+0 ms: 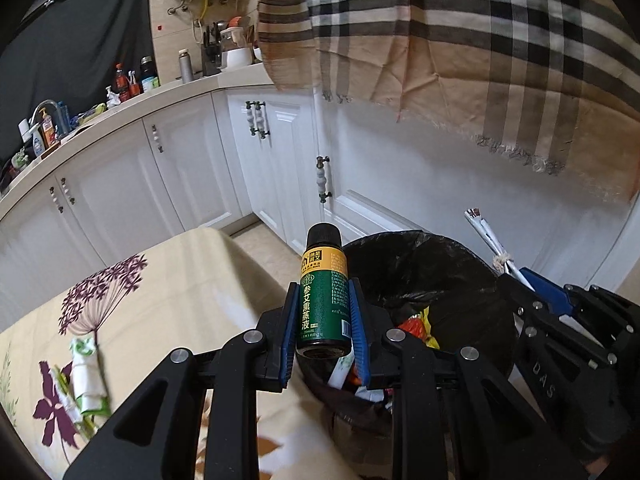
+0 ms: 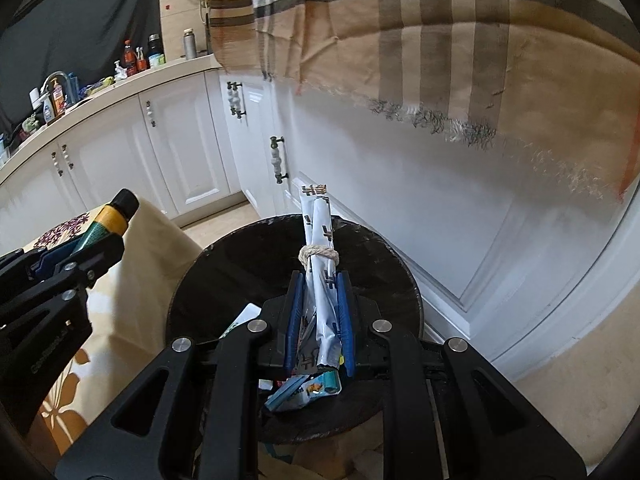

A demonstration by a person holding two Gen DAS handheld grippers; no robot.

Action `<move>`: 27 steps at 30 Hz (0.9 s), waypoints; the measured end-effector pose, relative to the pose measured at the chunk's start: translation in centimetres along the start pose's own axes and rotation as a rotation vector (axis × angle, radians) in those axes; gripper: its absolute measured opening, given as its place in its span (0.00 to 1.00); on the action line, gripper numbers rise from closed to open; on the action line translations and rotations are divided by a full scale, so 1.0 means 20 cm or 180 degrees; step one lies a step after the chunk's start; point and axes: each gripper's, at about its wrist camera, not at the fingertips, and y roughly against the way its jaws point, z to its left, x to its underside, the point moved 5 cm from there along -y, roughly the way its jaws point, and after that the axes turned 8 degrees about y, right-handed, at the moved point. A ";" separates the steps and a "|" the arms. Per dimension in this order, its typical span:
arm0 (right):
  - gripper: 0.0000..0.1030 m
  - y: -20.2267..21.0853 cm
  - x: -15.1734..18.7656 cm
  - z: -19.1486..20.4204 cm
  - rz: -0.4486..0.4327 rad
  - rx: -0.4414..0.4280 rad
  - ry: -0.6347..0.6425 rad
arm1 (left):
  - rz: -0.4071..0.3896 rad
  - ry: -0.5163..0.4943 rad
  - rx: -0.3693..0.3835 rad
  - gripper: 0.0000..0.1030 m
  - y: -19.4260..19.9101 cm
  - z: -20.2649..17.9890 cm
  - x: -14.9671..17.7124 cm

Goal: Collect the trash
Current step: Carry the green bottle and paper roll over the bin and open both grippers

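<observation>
My left gripper (image 1: 323, 300) is shut on a small green bottle (image 1: 323, 300) with a black cap and yellow band, held upright at the near rim of a black-lined trash bin (image 1: 448, 268). It also shows in the right wrist view (image 2: 108, 220). My right gripper (image 2: 320, 296) is shut on a white rolled wrapper tied with string (image 2: 318, 232), held above the open bin (image 2: 248, 256), which holds several bits of trash. The wrapper also shows in the left wrist view (image 1: 486, 232). A crumpled green-and-white wrapper (image 1: 86, 376) lies on the floral tablecloth.
A table with a cream floral cloth (image 1: 168, 288) stands left of the bin. White cabinets (image 1: 280, 152) run behind, with a cluttered counter (image 1: 52, 124). A plaid cloth (image 1: 460, 40) hangs over the counter at upper right.
</observation>
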 end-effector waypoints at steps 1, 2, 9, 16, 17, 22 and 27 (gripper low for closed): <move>0.16 -0.02 0.00 -0.01 0.0005 0.0005 -0.0016 | 0.0003 -0.0009 -0.0001 0.24 -0.02 -0.01 -0.01; 0.16 -0.03 0.00 -0.01 0.0007 0.0009 -0.0025 | 0.0004 -0.0017 -0.0006 0.24 -0.04 -0.02 -0.01; 0.29 -0.13 0.00 -0.05 0.0055 0.0014 -0.0107 | 0.0054 -0.0056 -0.0027 0.29 -0.15 -0.08 -0.03; 0.34 -0.13 0.02 -0.07 0.0059 0.0083 -0.0122 | 0.0077 0.0017 -0.0061 0.47 -0.15 -0.05 -0.02; 0.34 -0.13 0.02 -0.07 0.0062 0.0081 -0.0125 | 0.0069 0.0016 -0.0073 0.49 -0.15 -0.04 -0.02; 0.35 -0.09 0.03 -0.04 0.0056 0.0075 -0.0102 | 0.0050 0.0053 -0.0133 0.53 -0.12 0.02 -0.03; 0.38 -0.05 0.01 0.03 0.0034 0.0044 -0.0044 | 0.0041 0.0134 -0.0225 0.54 -0.06 0.12 -0.01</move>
